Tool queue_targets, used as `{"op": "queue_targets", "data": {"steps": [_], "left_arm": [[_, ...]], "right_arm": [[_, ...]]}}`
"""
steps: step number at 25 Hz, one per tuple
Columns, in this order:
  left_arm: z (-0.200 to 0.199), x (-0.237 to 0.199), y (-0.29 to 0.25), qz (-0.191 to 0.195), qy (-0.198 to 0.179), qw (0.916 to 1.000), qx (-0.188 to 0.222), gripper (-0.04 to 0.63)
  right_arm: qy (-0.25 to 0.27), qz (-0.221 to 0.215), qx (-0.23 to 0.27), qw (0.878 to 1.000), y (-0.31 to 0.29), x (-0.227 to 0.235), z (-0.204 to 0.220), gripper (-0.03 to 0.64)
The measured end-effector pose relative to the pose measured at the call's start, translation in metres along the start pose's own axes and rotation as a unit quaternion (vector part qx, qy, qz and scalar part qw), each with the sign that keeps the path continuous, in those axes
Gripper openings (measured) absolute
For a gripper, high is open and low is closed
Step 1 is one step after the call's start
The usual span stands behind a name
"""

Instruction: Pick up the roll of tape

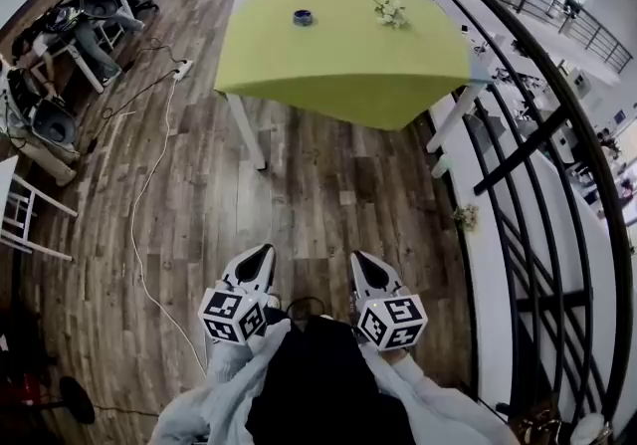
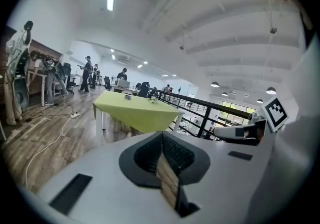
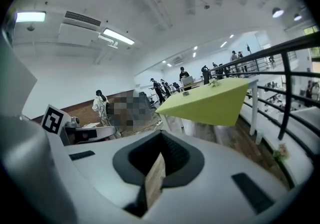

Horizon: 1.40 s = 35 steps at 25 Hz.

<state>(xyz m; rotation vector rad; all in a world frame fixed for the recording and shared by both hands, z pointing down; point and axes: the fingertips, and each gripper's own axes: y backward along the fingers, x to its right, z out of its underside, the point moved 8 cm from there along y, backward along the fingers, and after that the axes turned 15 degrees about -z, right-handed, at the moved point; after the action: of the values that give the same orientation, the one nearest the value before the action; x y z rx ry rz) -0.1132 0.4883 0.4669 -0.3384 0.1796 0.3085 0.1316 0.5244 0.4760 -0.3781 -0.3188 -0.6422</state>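
Held the left gripper (image 1: 263,256) and the right gripper (image 1: 362,262) side by side close in front of the body, a gap apart, both pointing forward and tilted slightly down. Had each pair of jaws closed tip to tip, gripping nothing. Wore light grey sleeves (image 1: 221,385) on both forearms, drawn in against the torso.

The left gripper (image 1: 259,256) and right gripper (image 1: 366,264) are white shells with black-lined jaws, each bearing a black-and-white marker cube (image 1: 231,316). Sleeves (image 1: 214,398) are pale grey.
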Motion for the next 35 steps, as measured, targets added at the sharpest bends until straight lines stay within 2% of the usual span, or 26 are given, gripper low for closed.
{"op": "queue_targets", "data": {"steps": [6, 20, 26, 35], "left_arm": [[0.002, 0.004, 0.019, -0.005, -0.001, 1.0, 0.006, 0.017], [0.004, 0.003, 0.033, -0.013, 0.003, 0.9999, 0.007, 0.017], [0.004, -0.001, 0.017, -0.013, 0.004, 0.9999, 0.006, 0.017], [-0.022, -0.016, -0.024, -0.012, 0.003, 0.9998, 0.018, 0.017]], "right_arm": [[-0.013, -0.013, 0.019, 1.0, 0.002, -0.006, -0.002, 0.009], [-0.026, -0.017, -0.001, 1.0, 0.002, -0.014, 0.008, 0.009], [-0.026, -0.016, -0.002, 1.0, -0.011, -0.007, 0.004, 0.009], [-0.02, -0.01, -0.002, 1.0, -0.046, 0.013, -0.022, 0.009]]}}
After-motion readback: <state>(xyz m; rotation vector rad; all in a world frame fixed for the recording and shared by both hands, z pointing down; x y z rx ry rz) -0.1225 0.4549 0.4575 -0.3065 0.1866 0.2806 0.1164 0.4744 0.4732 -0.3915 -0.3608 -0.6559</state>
